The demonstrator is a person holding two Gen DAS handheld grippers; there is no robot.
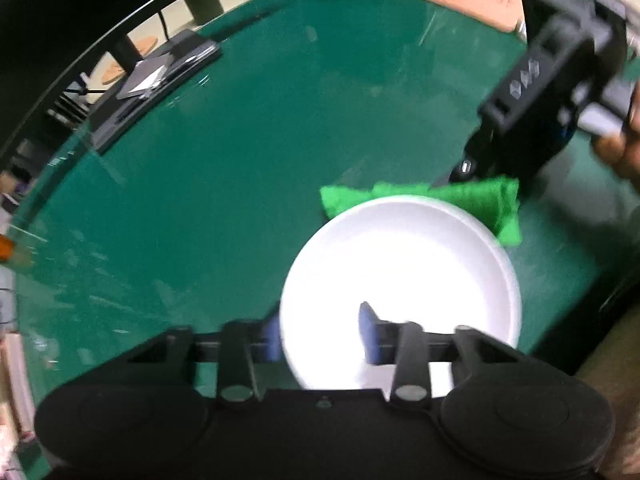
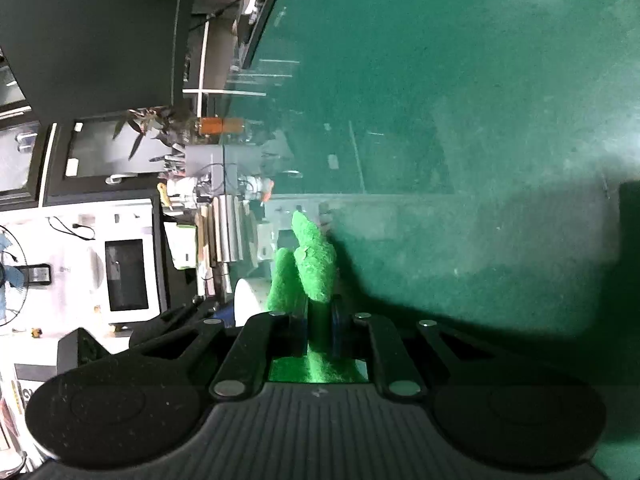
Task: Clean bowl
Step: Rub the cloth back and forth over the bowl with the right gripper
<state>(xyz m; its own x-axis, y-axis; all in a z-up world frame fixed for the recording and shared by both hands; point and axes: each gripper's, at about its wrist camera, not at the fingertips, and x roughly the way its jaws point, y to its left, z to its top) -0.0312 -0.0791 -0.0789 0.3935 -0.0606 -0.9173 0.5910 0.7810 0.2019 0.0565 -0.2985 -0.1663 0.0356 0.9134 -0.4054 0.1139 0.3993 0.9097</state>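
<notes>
A white foam bowl sits on the green table. My left gripper straddles its near rim, one blue pad against the outer wall and the other on the inner wall, shut on the bowl. A green cloth lies bunched just behind the bowl's far rim. My right gripper comes down on it from the upper right, held by a hand. In the right wrist view that gripper is shut on the green cloth, whose tips stick out past the pads. The bowl's edge shows at the left.
A dark flat device lies near the table's far left edge. A brown board with small items sits at the far edge. Past the table edge stand shelves and a white appliance. Bare green surface stretches to the left of the bowl.
</notes>
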